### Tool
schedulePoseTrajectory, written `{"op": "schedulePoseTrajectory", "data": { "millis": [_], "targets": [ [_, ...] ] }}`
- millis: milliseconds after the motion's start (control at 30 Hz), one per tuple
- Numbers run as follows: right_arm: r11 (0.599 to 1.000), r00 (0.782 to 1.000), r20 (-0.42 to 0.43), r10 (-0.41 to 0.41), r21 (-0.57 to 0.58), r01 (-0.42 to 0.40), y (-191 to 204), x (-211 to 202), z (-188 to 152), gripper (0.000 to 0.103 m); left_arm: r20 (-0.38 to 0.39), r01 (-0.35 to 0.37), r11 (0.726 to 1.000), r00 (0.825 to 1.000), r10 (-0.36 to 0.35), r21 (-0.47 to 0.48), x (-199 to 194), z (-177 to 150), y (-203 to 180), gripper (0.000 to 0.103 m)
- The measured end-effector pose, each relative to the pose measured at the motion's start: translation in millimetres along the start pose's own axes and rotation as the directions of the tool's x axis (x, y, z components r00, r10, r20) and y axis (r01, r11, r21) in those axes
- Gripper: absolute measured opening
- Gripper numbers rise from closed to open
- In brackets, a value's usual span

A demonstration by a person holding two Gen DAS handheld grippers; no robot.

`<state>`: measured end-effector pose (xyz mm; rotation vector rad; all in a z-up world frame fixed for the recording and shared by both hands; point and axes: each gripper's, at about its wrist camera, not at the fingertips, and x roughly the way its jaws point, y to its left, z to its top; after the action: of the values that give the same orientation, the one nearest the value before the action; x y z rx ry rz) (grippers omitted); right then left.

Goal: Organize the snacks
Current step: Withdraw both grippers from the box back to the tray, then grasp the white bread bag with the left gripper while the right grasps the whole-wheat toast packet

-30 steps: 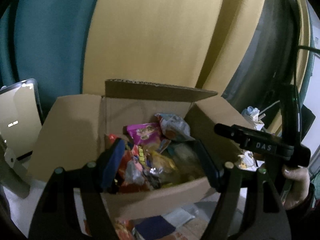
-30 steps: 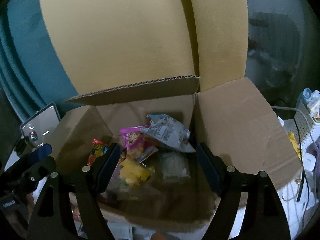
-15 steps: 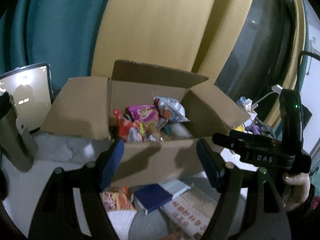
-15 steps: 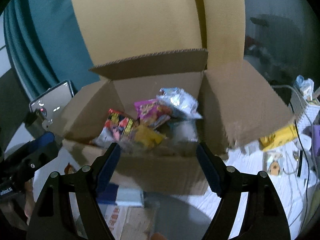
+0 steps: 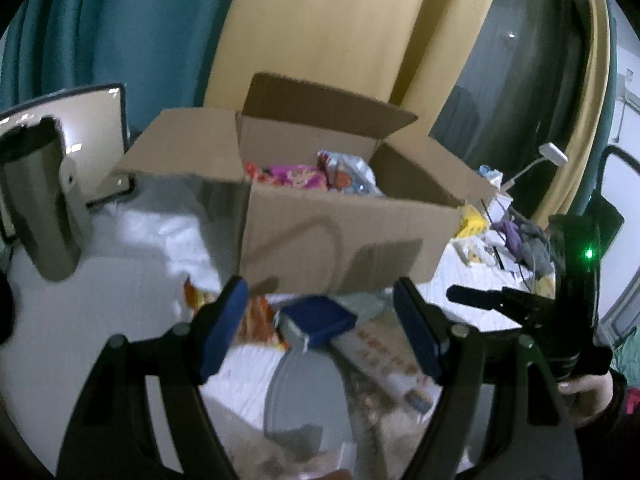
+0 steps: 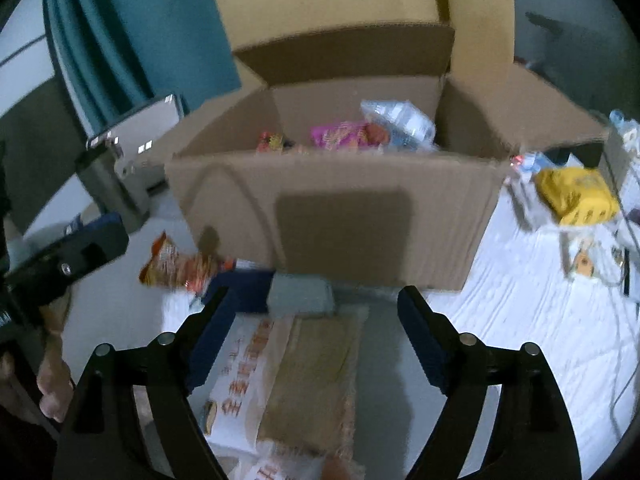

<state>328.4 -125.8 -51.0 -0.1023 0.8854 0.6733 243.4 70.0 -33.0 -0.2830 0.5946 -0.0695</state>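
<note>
An open cardboard box (image 5: 336, 236) (image 6: 340, 208) stands on the white table with a pink packet (image 5: 296, 174) (image 6: 344, 134) and a silvery packet (image 5: 352, 172) (image 6: 400, 124) showing above its rim. In front of it lie an orange snack packet (image 6: 176, 264) (image 5: 256, 320), a dark blue box (image 5: 316, 320) (image 6: 244, 288), a grey box (image 6: 300, 296) and a long flat packet with red characters (image 6: 300, 380). My left gripper (image 5: 320, 328) is open above the blue box, holding nothing. My right gripper (image 6: 316, 336) hovers over the long packet, jaws opening and empty.
A steel tumbler (image 5: 40, 208) and a propped tablet (image 5: 96, 132) stand left of the box. A yellow packet (image 6: 576, 196), cables and small clutter (image 5: 516, 240) lie to its right. Teal and yellow curtains hang behind. A hand (image 5: 588, 392) holds the right gripper.
Both grippers have pulled back and down from over the box's opening. The box now sits farther off, and the packets on the table in front of it have come into view.
</note>
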Motion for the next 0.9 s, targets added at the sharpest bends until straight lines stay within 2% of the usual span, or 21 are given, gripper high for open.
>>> {"op": "schedulePoseTrajectory", "data": {
  "millis": [333,533,600,633,800,900],
  "targets": [
    [0.995,0.997,-0.055,-0.047,-0.096,0.041,28,20,-35,0.086,-0.046,-0.01,0.999,0.999,0.008,-0.04,-5,-47,16,0.076],
    [0.994,0.996,-0.067,-0.066,-0.089,0.06,31,34,-46,0.094,-0.095,-0.05,0.998,0.994,0.045,-0.05,-9,-77,30,0.077],
    [0.996,0.996,-0.071,-0.055,-0.08,0.049,30,36,-47,0.095,-0.092,-0.057,0.997,0.994,0.053,-0.051,-12,-85,33,0.092],
    [0.996,0.996,-0.073,-0.047,-0.076,0.042,29,36,-47,0.095,-0.09,-0.057,0.997,0.995,0.052,-0.053,-14,-88,34,0.094],
    [0.998,0.998,-0.059,-0.012,-0.06,0.009,25,33,-50,0.092,-0.136,-0.036,0.999,0.99,0.033,-0.023,-9,-95,29,0.095],
    [0.998,0.999,-0.053,0.003,-0.064,-0.007,25,28,-52,0.087,-0.217,-0.045,0.999,0.975,0.046,0.008,5,-102,24,0.095]
  ]
}}
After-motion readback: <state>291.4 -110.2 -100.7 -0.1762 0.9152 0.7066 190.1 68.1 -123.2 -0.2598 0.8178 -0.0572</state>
